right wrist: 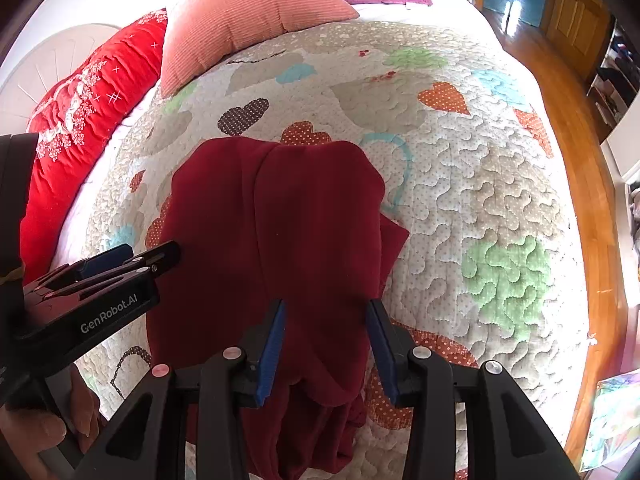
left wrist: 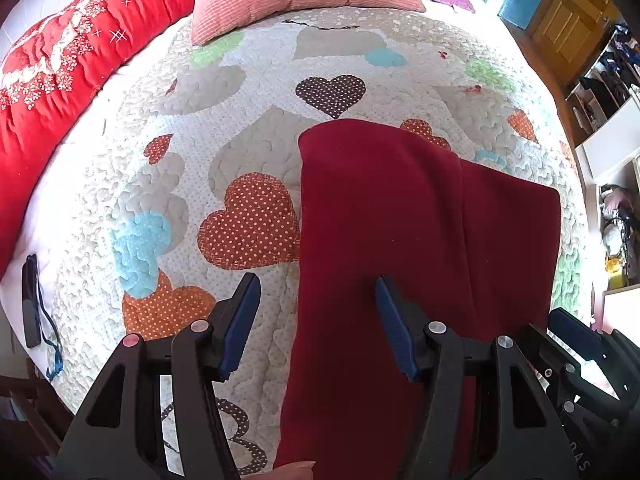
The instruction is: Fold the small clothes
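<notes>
While the dark red garment [right wrist: 280, 232] lies lengthwise-folded on the quilt [right wrist: 480, 184], both the left gripper [left wrist: 316, 316] and right gripper [right wrist: 326, 340] hang open, gripping nothing; cross-folds appear outstanding.

Bright daylight, sharp centre, heavy fisheye warp w/ dark corners.

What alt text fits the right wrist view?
A dark red garment lies partly folded on a heart-patterned quilt, the right gripper open above its near end. The left gripper reaches in beside it.
</notes>
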Tool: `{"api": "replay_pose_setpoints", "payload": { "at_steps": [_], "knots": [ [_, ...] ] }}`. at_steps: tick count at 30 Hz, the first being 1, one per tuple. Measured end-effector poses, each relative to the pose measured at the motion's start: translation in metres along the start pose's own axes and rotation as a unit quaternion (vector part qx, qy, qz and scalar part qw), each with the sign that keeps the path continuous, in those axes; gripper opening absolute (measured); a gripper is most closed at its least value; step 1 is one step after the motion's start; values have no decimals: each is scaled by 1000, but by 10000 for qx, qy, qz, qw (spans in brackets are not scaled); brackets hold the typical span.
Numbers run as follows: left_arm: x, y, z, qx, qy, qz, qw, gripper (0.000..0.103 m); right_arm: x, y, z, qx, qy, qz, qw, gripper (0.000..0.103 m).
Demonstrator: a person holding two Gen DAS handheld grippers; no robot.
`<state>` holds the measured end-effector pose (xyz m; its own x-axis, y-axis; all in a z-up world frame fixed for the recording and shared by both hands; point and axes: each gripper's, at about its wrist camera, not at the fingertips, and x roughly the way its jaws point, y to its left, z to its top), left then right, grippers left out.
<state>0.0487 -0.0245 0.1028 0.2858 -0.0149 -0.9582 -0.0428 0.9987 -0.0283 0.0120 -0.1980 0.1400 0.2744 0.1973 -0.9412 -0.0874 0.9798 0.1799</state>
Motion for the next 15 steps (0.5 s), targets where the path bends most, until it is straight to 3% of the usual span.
{"api": "replay_pose_setpoints", "payload": {
  "at_steps": [15],
  "knots": [
    [-1, -4, -2, 41, -102, -204, 9997, 60, 2, -3, 0, -11, -4, 3, 10000, 40]
  ]
}}
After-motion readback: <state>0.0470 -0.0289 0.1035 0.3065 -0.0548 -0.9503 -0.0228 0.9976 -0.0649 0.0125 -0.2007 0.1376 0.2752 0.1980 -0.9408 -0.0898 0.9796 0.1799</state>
